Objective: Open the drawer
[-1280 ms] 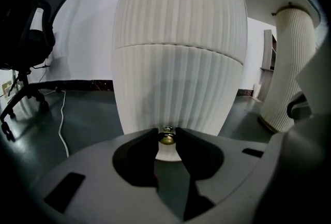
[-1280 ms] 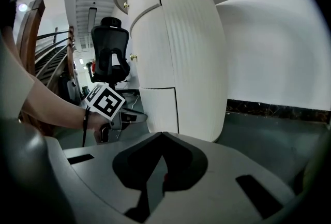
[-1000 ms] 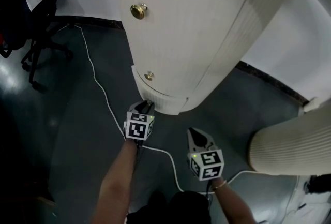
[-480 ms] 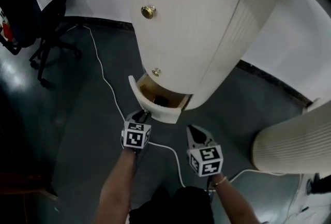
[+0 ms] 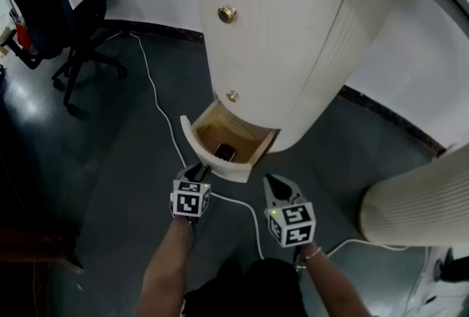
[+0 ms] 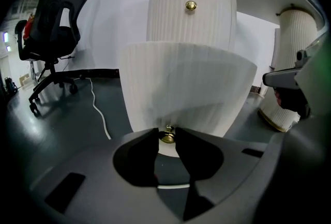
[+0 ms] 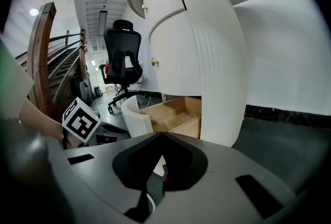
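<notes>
The white ribbed cabinet (image 5: 293, 30) has its bottom drawer (image 5: 214, 157) pulled out, showing a wooden inside with a small dark object (image 5: 225, 152). My left gripper (image 5: 199, 170) is at the curved drawer front (image 6: 186, 88), shut on the drawer's small brass knob (image 6: 167, 137), which sits between the jaws. Two more brass knobs (image 5: 226, 14) (image 5: 232, 97) sit on the closed fronts above. My right gripper (image 5: 275, 184) hangs to the right of the drawer, shut and holding nothing. In the right gripper view the open drawer (image 7: 173, 113) lies ahead of it.
A black office chair (image 5: 62, 8) stands at the back left. A white cable (image 5: 157, 99) runs over the dark floor and passes under my grippers. A second ribbed column (image 5: 414, 202) stands at the right. A wooden stair rail (image 7: 41, 57) shows in the right gripper view.
The bottom drawer went from nearly closed to well out. My left gripper moved back toward me with the knob in its jaws. The right gripper shifted only slightly.
</notes>
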The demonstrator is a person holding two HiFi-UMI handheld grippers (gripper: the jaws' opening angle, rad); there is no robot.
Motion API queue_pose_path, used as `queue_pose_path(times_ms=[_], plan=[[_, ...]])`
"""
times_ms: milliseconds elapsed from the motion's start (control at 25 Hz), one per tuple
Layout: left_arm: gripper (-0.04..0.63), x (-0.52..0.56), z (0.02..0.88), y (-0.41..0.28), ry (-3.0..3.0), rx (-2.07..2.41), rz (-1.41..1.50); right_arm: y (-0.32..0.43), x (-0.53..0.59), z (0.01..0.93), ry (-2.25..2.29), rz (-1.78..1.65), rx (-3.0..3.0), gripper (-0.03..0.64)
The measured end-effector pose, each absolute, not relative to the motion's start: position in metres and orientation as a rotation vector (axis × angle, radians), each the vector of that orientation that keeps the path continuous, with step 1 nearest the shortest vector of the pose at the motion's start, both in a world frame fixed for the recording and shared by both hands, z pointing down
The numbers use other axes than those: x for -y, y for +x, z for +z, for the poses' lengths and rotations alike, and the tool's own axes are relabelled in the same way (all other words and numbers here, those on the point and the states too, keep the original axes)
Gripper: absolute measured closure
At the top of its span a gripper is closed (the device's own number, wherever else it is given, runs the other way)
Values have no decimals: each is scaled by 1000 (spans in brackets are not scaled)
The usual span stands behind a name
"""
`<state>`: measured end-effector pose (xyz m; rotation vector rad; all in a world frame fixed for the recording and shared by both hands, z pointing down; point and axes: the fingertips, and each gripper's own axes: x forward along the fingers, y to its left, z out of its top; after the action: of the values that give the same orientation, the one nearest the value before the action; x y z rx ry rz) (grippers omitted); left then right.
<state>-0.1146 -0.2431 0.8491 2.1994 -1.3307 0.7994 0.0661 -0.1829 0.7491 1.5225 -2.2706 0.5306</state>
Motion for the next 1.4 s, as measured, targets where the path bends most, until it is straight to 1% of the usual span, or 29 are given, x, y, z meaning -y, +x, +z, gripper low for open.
queue_pose_path(times_ms=[1000, 1360, 1400], plan=[[495, 182, 852, -165, 2079, 1402, 840, 55, 167, 729, 1502, 514, 2326, 614], [497, 143, 857, -189, 1969, 1461, 841, 52, 156, 724, 1484, 520, 2356, 614], [516, 137, 856, -193, 1954, 1477, 840, 51, 155, 724, 1480, 521, 2360, 614]])
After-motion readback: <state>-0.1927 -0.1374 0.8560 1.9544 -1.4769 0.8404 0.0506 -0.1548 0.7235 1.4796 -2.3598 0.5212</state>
